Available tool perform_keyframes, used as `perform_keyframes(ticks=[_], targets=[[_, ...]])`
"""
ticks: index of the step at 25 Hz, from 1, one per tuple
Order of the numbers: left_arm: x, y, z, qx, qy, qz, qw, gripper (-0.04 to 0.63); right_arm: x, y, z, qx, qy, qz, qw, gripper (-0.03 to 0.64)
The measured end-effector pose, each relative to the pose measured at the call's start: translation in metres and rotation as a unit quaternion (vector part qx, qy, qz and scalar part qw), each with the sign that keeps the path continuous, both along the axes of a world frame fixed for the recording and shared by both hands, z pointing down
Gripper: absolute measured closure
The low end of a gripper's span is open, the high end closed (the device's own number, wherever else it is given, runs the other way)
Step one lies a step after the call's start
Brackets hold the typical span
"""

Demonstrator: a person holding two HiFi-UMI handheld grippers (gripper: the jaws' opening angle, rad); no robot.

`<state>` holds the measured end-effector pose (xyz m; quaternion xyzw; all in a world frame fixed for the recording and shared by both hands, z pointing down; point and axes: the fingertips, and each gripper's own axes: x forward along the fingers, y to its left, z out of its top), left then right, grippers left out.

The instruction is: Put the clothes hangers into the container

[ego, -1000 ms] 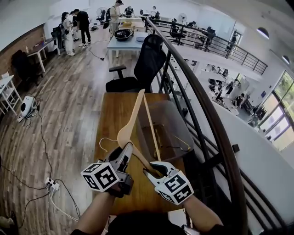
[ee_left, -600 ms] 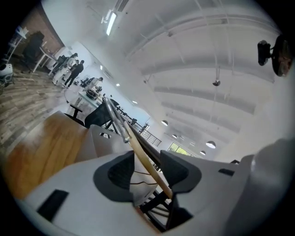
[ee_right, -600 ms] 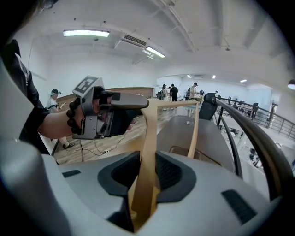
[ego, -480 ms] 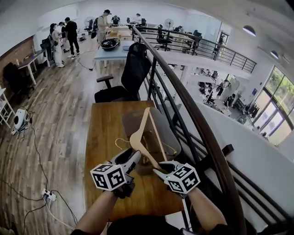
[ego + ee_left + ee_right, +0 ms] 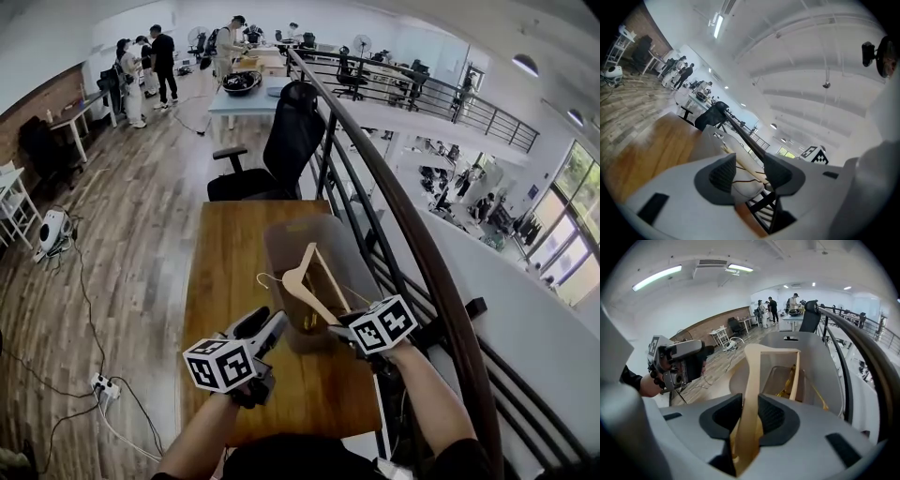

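Note:
A wooden clothes hanger with a metal hook leans tilted over the near end of a translucent grey container on the wooden table. My right gripper is shut on the hanger's lower arm. In the right gripper view the wood runs up between the pads of the right gripper. The container lies beyond, with another hanger in it. My left gripper hovers left of the hanger. Its jaws have just been opening; in the left gripper view the left gripper has nothing between them.
A black office chair stands at the table's far end. A dark curved railing runs along the table's right side. Cables and a power strip lie on the floor at left. People stand far back.
The left gripper has let go of the hanger and drawn back to the left. The right gripper has carried the hanger forward and lower, over the container's near end.

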<state>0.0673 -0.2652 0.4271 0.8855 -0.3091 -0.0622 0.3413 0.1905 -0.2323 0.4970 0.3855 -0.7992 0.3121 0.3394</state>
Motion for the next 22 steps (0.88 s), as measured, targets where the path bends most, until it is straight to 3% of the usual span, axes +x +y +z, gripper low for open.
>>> perform_keyframes(ticks=[5, 10, 18, 22], targets=[[-0.015, -0.002, 0.003, 0.000, -0.006, -0.016, 0.9999, 0.420, 0.007, -0.024, 0.003, -0.033, 0.000, 0.008, 0.999, 0.514], [-0.026, -0.003, 0.010, -0.006, -0.015, -0.028, 0.9995, 0.420, 0.013, -0.048, 0.011, -0.023, 0.055, 0.007, 0.998, 0.514], [-0.033, -0.004, 0.023, -0.020, -0.026, -0.040, 0.9987, 0.420, 0.012, -0.087, 0.014, -0.025, 0.013, 0.035, 0.999, 0.511], [-0.034, -0.006, 0.027, -0.023, -0.035, -0.041, 0.9983, 0.420, 0.014, -0.090, 0.021, -0.016, 0.042, 0.029, 0.999, 0.503]])
